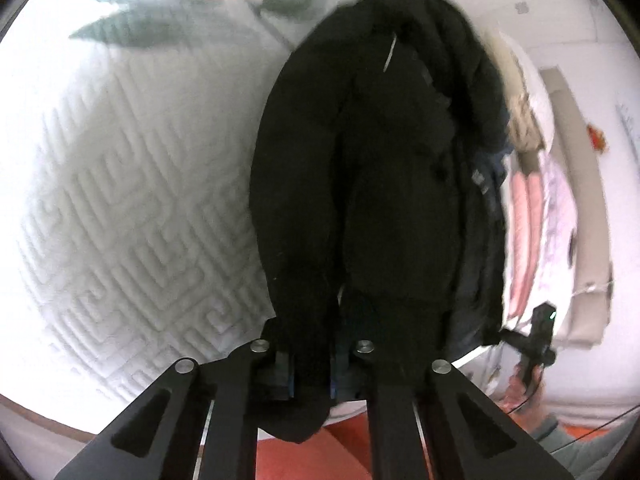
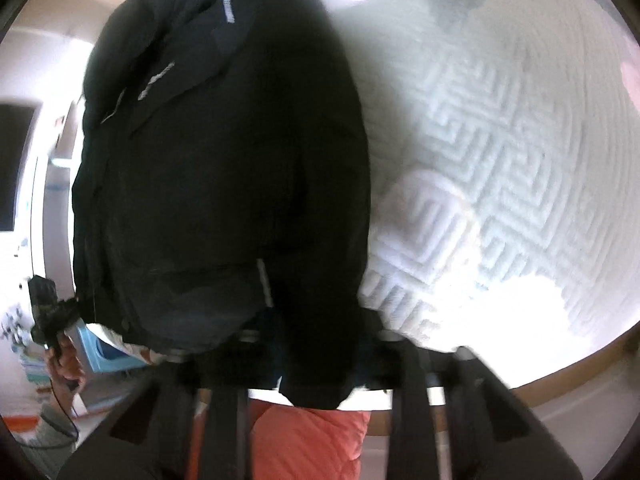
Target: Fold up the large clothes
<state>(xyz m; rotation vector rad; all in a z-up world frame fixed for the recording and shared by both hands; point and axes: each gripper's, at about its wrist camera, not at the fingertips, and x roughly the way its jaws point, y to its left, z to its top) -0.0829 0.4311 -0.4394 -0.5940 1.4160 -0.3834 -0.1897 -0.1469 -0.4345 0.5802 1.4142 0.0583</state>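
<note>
Evidently the black jacket lies lengthwise on the white quilted bed, its near hem drawn over the edge so both corners can be lifted for a fold. Each corner is pinched: the left tool and the right tool are clamped tight on the hem.
</note>
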